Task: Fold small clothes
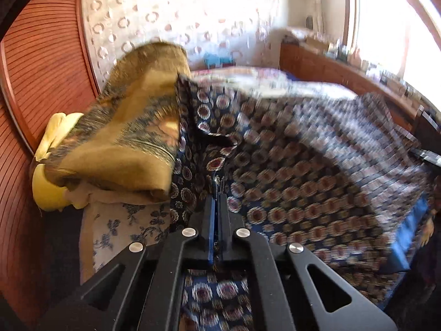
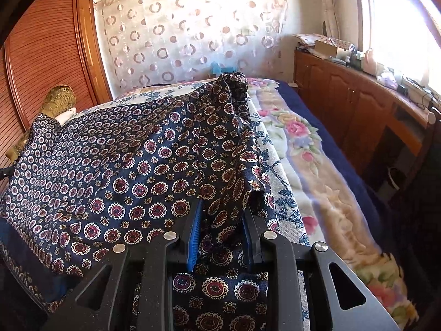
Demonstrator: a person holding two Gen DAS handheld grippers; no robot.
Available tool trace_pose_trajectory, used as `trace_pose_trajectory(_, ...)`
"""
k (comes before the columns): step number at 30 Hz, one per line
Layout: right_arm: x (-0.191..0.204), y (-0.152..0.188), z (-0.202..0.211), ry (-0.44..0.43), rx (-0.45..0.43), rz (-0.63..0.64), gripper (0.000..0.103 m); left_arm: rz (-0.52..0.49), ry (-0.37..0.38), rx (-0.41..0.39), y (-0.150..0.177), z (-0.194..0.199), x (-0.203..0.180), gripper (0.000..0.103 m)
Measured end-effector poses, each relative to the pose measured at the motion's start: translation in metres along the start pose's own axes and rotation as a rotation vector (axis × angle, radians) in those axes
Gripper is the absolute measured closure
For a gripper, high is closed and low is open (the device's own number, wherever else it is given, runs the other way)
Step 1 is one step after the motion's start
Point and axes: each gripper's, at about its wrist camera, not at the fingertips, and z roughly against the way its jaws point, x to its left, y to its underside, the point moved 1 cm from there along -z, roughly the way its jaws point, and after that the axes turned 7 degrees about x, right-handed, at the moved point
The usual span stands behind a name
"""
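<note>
1. Navy medallion-print scarf [image 2: 154,165] spread across the bed [image 2: 330,187], part lying flat, part lifted into a ridge toward the far edge [image 2: 234,82].
2. Left claw [image 1: 217,190] clamped tight on a fold of the same scarf [image 1: 275,182], fingers pressed together with the cloth pinched between them.
3. Right claw [image 2: 223,220] narrowed around a bunched edge of the scarf, cloth filling the gap between the blue pads [image 2: 193,237]; judged a grip, with the pads seemingly against the fabric on both sides.
4. No earlier fold lines clearly readable in the scarf; much of the left wrist view blurred, so cannot tell how neat the far half lies.
5. Judged early in the fold of this piece: both edges taken up, cloth not yet doubled over or flattened.
6. Ochre fringed cloth [image 1: 132,127] and a yellow cloth [image 1: 52,160] heaped at the left side of the bed, beside the scarf; whether already folded or waiting, cannot tell.
7. Left to do, by judgement: carry the held edge across, lay it on the opposite edge, release, smooth, then fold again to a small packet.
8. Floral blanket [image 2: 317,149] beneath, wooden cabinet [image 2: 344,104] along the window side.
</note>
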Motion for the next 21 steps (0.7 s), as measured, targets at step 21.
trace_pose_trajectory(21,-0.032,0.012,0.052,-0.110,0.019,-0.109,0.102,0.157,0.034,0.020,0.054,0.020,0.030,0.101)
